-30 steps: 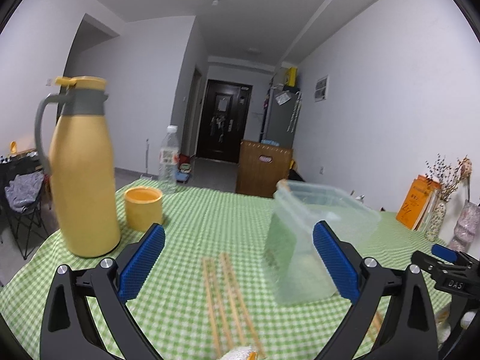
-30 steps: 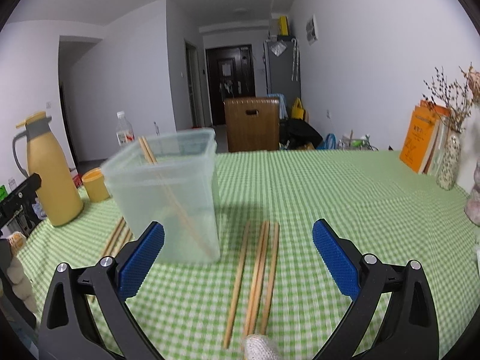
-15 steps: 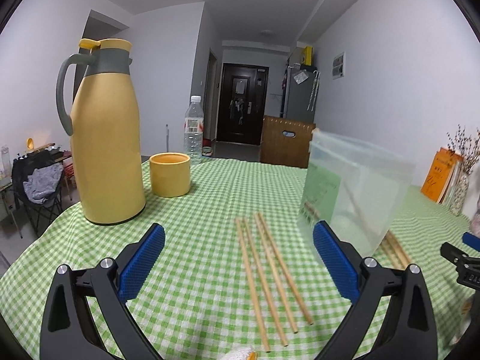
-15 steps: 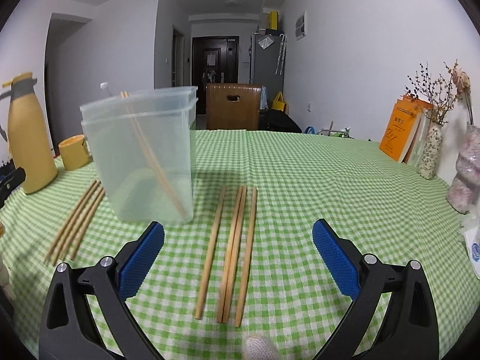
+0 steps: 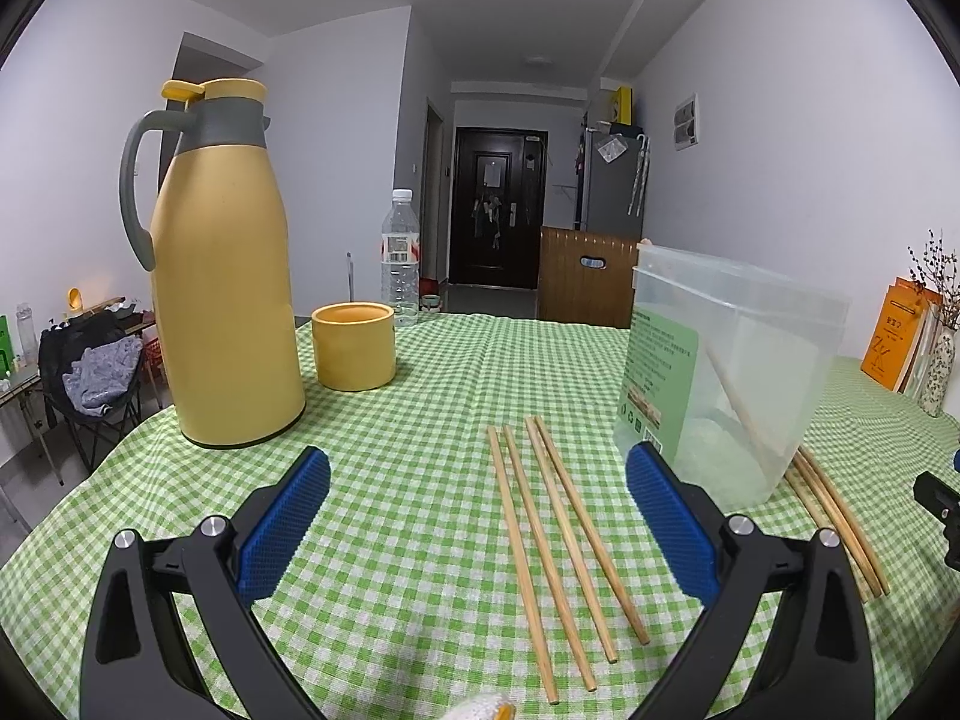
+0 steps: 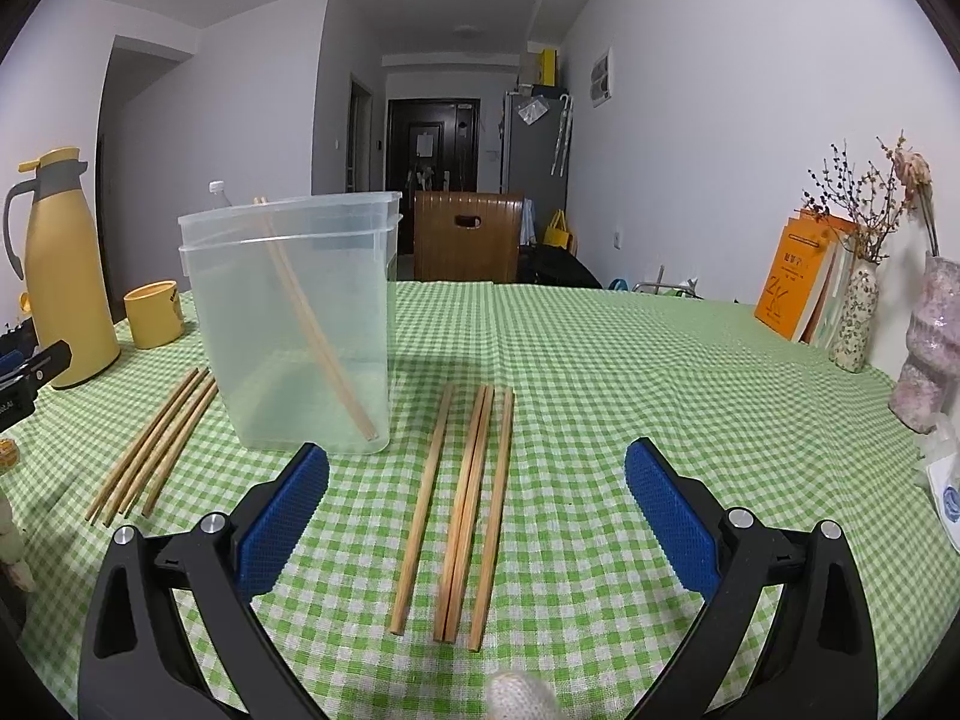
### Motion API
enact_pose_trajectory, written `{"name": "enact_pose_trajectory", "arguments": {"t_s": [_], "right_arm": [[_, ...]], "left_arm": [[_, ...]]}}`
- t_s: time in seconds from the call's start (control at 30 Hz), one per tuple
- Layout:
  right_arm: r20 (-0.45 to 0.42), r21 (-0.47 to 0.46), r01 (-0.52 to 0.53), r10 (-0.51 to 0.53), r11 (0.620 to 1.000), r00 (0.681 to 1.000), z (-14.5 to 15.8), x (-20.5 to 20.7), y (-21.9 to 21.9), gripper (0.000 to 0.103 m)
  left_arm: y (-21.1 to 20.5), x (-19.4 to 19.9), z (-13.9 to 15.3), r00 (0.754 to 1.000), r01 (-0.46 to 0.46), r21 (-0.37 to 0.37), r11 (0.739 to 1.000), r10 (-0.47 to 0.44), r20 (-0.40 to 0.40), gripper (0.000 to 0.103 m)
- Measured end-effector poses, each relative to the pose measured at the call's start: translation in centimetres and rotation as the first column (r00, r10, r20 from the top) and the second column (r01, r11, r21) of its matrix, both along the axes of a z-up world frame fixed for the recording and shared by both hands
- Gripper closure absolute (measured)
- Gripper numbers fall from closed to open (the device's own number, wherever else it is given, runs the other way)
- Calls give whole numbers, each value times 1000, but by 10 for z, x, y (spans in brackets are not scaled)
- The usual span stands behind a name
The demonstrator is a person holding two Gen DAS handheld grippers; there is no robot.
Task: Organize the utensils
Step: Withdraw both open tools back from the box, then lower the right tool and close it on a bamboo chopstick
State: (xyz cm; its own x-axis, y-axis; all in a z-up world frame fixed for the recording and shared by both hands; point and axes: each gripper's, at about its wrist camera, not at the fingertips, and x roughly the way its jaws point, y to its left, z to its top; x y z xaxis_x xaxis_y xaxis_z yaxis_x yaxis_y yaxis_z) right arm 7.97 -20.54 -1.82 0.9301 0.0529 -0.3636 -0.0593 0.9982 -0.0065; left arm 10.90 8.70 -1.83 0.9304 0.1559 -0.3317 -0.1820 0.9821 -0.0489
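**Both tongs open over chopsticks on the checked table**

The left tongs hang spread wide and empty above 4 loose chopsticks lying on the green checked tablecloth. The right tongs are just as wide apart and empty, over another 4 chopsticks. Between the 2 sets stands a clear plastic box with 1 pair of chopsticks leaning inside. A yellow jug and yellow cup stand near the table's left edge
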Motion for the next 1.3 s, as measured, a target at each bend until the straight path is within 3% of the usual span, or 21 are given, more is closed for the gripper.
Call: {"name": "enact_pose_trajectory", "arguments": {"t_s": [0.33, 0.7, 0.83, 1.07, 1.13, 1.17, 1.27, 1.3], "right_arm": [[-4, 12, 8, -8, 1000, 1000, -1, 1, -1, 8], [-178, 65, -66, 77, 996, 981, 6, 29, -11, 8], [-216, 65, -41, 54, 997, 975, 8, 40, -22, 8], [-324, 77, -28, 51, 997, 945, 7, 70, -43, 8], [-376, 80, -48, 75, 996, 923, 3, 80, -45, 8], [-399, 77, -52, 79, 996, 914, 1, 86, -46, 9], [-464, 82, -76, 106, 994, 879, -4, 100, -45, 44], [-484, 91, -85, 118, 992, 867, -6, 104, -43, 46]], "left_arm": [[-6, -5, 0, 1000, -8, 27, 1000, 7, 20, 7], [-5, -7, 2, 1000, -11, 28, 1000, 10, 29, 7], [-6, -9, 2, 999, -13, 31, 999, 12, 40, 7], [-4, -12, 3, 999, -11, 17, 1000, 10, 51, 7], [-3, -13, 3, 999, -10, 11, 1000, 10, 53, 7], [-3, -13, 4, 998, -11, 9, 1000, 10, 55, 7], [-1, -14, 4, 998, -10, 0, 1000, 10, 59, 7], [-1, -14, 4, 998, -10, -1, 1000, 10, 60, 7]]}}
